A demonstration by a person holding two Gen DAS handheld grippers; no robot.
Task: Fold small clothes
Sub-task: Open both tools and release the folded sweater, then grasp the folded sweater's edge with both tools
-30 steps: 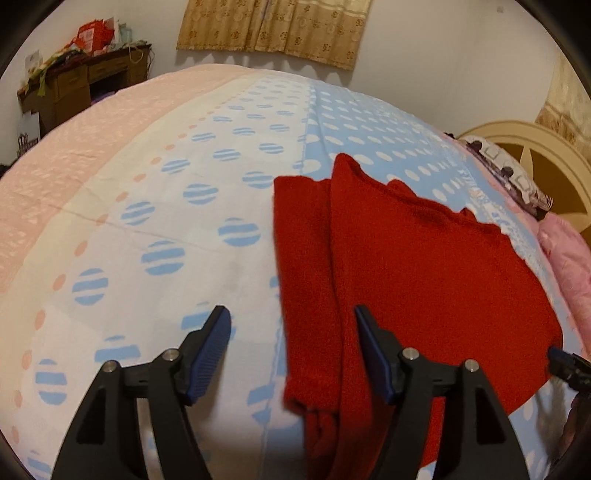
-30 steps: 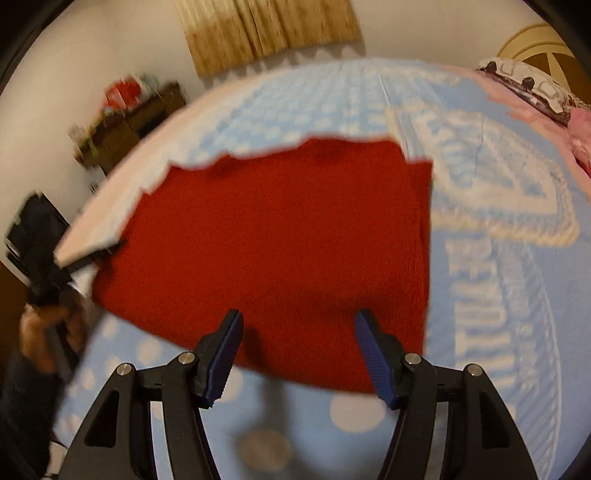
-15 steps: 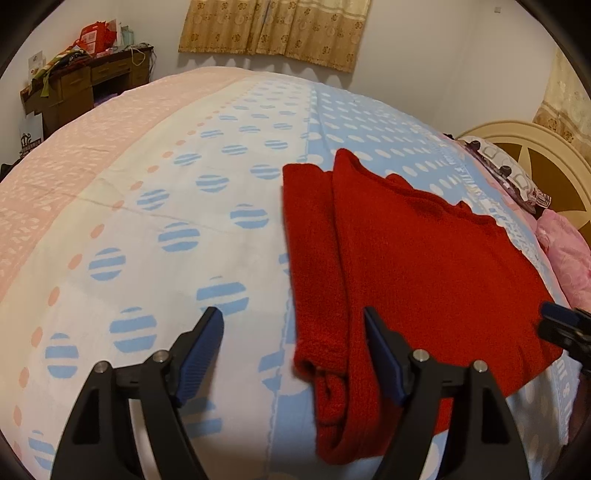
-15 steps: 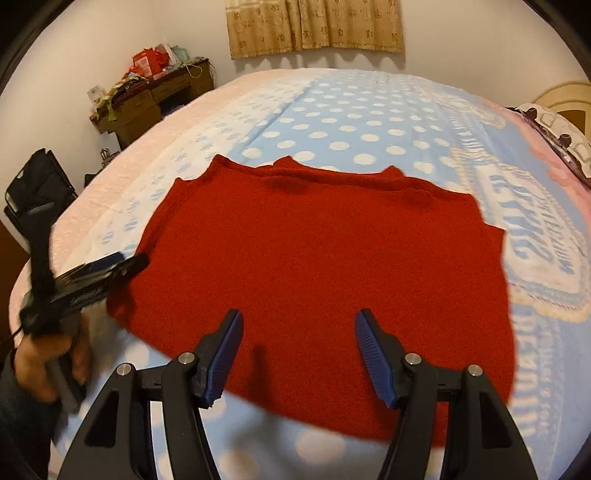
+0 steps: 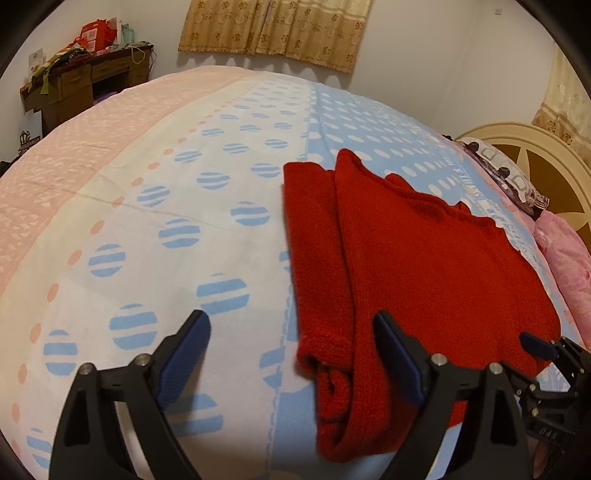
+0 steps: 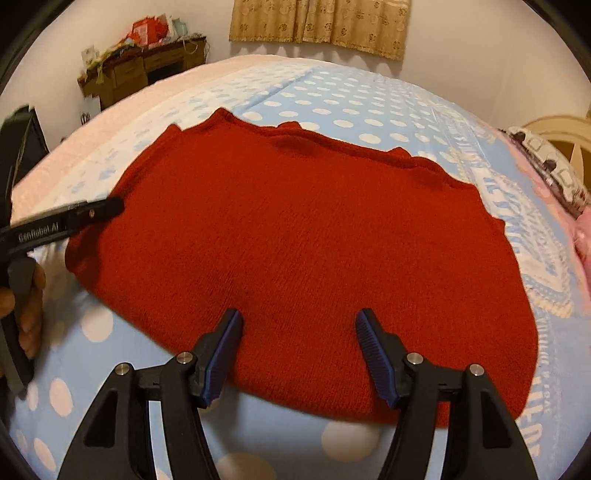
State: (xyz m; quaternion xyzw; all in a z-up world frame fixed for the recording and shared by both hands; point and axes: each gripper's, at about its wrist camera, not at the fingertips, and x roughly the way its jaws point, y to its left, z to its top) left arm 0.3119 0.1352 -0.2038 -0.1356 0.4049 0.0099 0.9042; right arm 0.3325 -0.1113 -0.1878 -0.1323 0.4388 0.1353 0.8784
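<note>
Two grippers hang tilted down over a bed, both with jaws apart and nothing pinched. The left gripper (image 5: 291, 354) has just been widening its jaws; the folded sleeve edge of the red sweater (image 5: 424, 266) lies in the gap, untouched by the blue pads (image 5: 397, 354). A hand (image 6: 26, 295) grips its handle at the sweater's left edge. The right gripper (image 6: 299, 350) sits above the sweater's near hem, pads clear of the knit.

The sweater lies flat on the bedspread (image 5: 155, 236) — mostly on the blue dotted part, its left sleeve folded lengthwise beside the body, its neckline toward the far side. A pink pillow (image 5: 565, 254) and a patterned one (image 5: 506, 181) rest by the cream headboard (image 5: 546, 147) on the right. Far off, a cluttered wooden desk (image 6: 144, 70) stands against the wall, and a curtain (image 6: 321, 26) hangs above — nothing blocks either gripper.
</note>
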